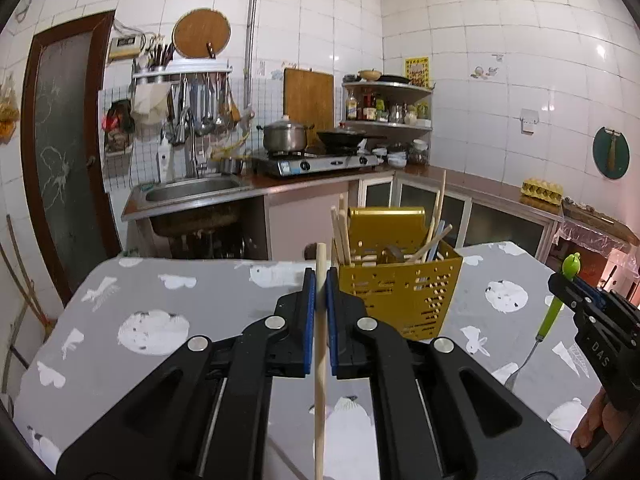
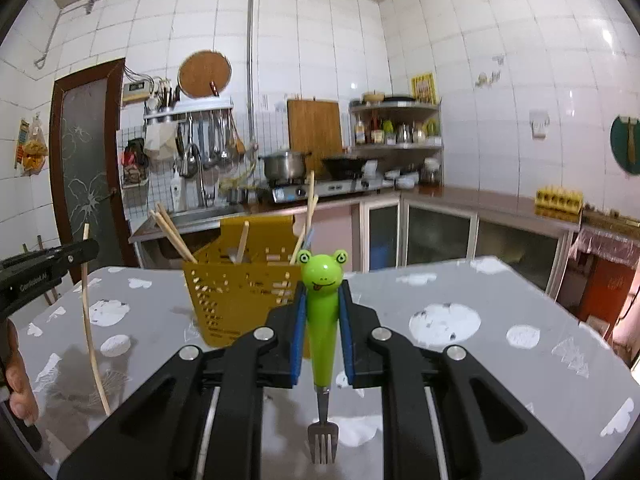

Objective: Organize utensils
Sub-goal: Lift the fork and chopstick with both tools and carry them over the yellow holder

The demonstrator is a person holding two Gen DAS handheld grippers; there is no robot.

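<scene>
Through your left wrist camera, your left gripper (image 1: 320,280) is clamped on a wooden chopstick (image 1: 319,380) standing upright above the grey patterned table (image 1: 168,304); the yellow utensil holder (image 1: 404,292), already stocked with chopsticks, sits just beyond, and your right gripper (image 1: 560,280) is at the far right edge. Through your right wrist camera, that right gripper (image 2: 323,300) is clamped on the frog-handled fork (image 2: 323,320), tines pointing down, holder (image 2: 240,296) just behind it.
</scene>
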